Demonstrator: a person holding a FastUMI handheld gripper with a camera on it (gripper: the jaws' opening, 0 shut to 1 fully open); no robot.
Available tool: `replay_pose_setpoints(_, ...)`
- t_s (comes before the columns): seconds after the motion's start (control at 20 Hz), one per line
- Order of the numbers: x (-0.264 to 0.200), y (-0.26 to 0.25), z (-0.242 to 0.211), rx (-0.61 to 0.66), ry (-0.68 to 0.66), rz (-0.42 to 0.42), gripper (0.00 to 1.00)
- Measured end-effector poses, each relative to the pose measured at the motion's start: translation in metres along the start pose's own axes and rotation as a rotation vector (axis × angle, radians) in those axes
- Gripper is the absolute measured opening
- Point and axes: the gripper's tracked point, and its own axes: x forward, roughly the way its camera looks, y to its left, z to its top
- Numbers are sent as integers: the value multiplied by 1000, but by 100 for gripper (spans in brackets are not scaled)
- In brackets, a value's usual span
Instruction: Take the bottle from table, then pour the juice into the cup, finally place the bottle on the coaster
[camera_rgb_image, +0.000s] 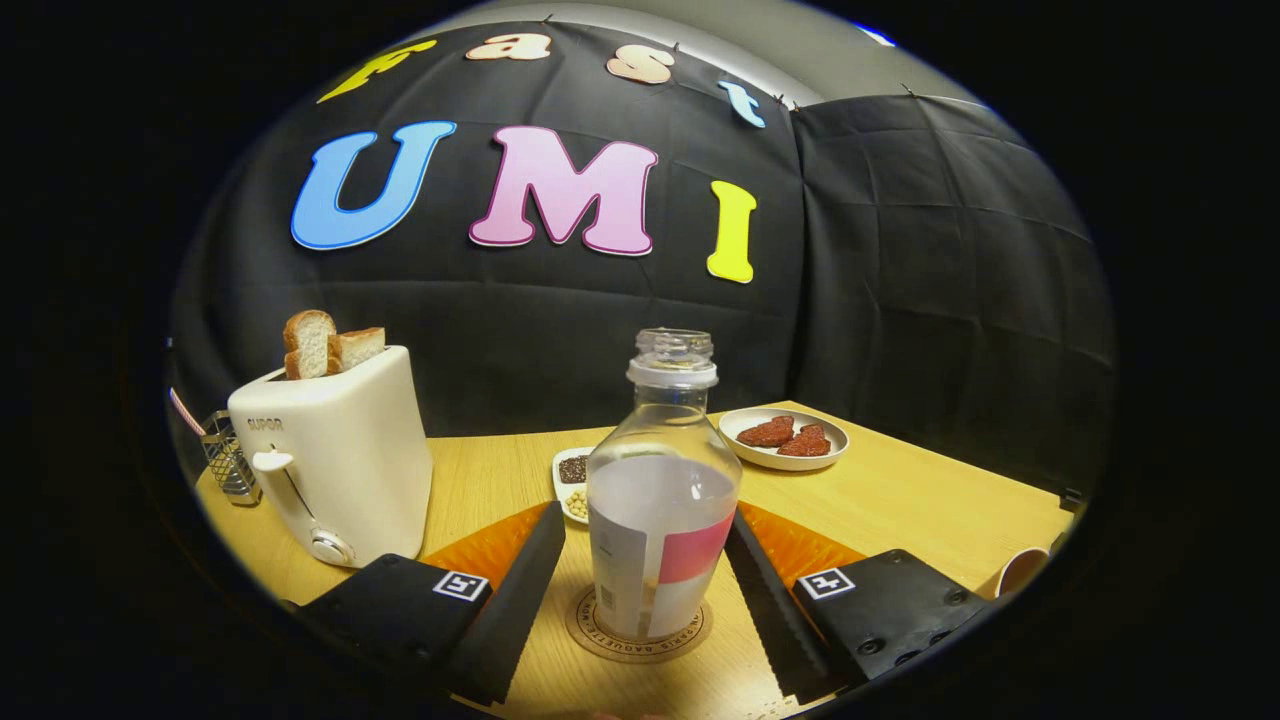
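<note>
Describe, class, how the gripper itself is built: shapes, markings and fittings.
The gripper has two flat, slanted fingers. One has a saw-toothed inner edge. Each joins a blocky black mount with a square black-and-white marker tag on top. Round screws dot one mount.

The gripper view is looking forward along the fingers (520, 590) from low over the table (900, 500), sitting close to the bottle (660, 500) between them and facing the booth wall (900, 280) beyond the bottle.
</note>
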Motion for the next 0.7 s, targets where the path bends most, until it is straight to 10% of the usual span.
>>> replay_pose_setpoints(0.7, -97, -30, 61, 38, -52, 30, 96)
